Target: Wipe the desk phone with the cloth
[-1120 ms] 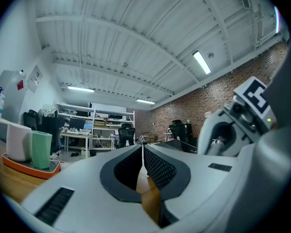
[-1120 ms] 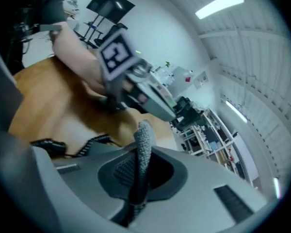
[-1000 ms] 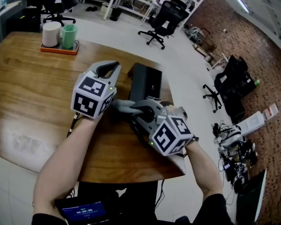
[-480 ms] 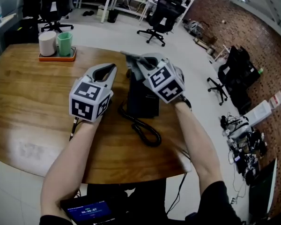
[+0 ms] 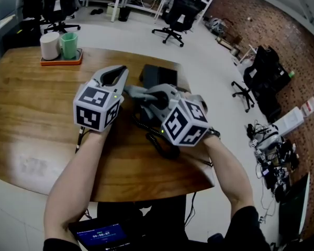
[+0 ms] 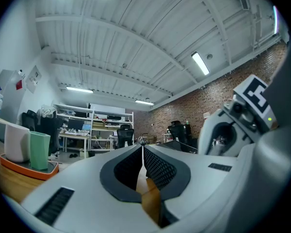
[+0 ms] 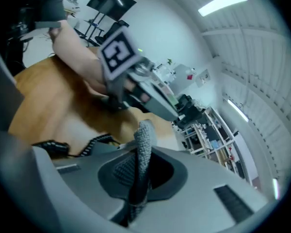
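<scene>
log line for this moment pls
right tongs: shut on cloth | at desk phone | left tongs: shut, empty

No text can be read anywhere. Small screen (image 5: 97,234) at bottom edge of head view shows a timer-like row of digits w/ colons, too small & blurry to read. Marker cubes (image 5: 96,107) (image 5: 184,122) carry b/w square patterns only, no letters or nos.

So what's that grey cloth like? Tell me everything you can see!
The cloth is grey with a knitted, bumpy weave. It is pinched between the shut jaws of the right tool and sticks out past them as a folded strip. In the head view it lies over the black desk phone; contact is unclear.
</scene>
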`<move>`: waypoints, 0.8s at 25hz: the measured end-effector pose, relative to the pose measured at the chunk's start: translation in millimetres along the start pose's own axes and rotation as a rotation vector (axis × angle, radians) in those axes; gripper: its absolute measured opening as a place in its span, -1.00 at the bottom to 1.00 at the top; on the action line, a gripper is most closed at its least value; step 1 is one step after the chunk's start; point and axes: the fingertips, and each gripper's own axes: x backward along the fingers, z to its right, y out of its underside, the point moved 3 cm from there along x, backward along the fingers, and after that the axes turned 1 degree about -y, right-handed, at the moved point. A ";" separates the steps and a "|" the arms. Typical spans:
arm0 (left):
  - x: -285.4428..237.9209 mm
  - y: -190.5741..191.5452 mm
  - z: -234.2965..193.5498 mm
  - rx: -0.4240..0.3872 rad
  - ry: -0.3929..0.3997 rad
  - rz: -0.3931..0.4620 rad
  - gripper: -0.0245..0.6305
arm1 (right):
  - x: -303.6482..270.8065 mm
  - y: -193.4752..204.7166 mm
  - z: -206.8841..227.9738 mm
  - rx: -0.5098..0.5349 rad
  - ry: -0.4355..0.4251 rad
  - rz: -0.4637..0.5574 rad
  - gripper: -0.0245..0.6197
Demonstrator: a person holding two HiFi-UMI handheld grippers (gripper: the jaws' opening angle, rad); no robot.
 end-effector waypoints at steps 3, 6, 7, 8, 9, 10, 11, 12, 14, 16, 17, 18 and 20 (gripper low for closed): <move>0.8 1.3 -0.2 0.001 0.002 -0.004 -0.93 | 18.7 -5.2 -51.2 0.071 -0.101 0.011 -0.85; 2.6 2.5 -1.1 0.000 0.001 -0.005 -0.93 | 31.5 -6.7 -75.0 0.133 -0.215 0.022 -0.85; 2.4 2.4 -1.4 -0.001 0.001 -0.003 -0.93 | 33.6 -5.7 -70.9 0.118 -0.219 0.028 -0.84; 2.1 2.4 -2.1 -0.002 0.003 -0.002 -0.93 | 33.5 -3.9 -59.4 0.084 -0.196 0.033 -0.84; 2.0 2.9 -3.4 -0.004 0.004 -0.001 -0.93 | 30.7 -0.9 -41.4 0.036 -0.146 0.036 -0.85; 2.3 3.9 -5.5 -0.005 0.006 -0.001 -0.93 | 25.2 3.4 -18.6 -0.019 -0.075 0.036 -0.84; 2.8 5.5 -8.0 -0.004 0.006 0.000 -0.93 | 17.8 9.0 6.5 -0.074 0.004 0.032 -0.84; 3.0 7.2 -9.9 -0.002 0.005 0.002 -0.93 | 10.0 15.6 31.7 -0.128 0.081 0.025 -0.84; 2.4 9.2 -10.0 0.005 0.007 0.006 -0.93 | -2.7 28.6 75.2 -0.228 0.197 0.014 -0.84; 2.7 8.6 -8.3 0.005 0.007 0.005 -0.93 | -12.9 34.8 104.1 -0.287 0.255 0.006 -0.84; 3.2 7.7 -8.2 0.005 0.005 0.005 -0.93 | -19.1 36.4 112.7 -0.295 0.265 -0.003 -0.84; 3.1 6.9 -8.2 0.005 0.003 0.006 -0.93 | -26.2 39.2 117.4 -0.296 0.260 -0.017 -0.84; 2.0 5.4 -7.5 0.005 0.000 0.009 -0.93 | -37.0 44.9 117.2 -0.282 0.234 -0.046 -0.84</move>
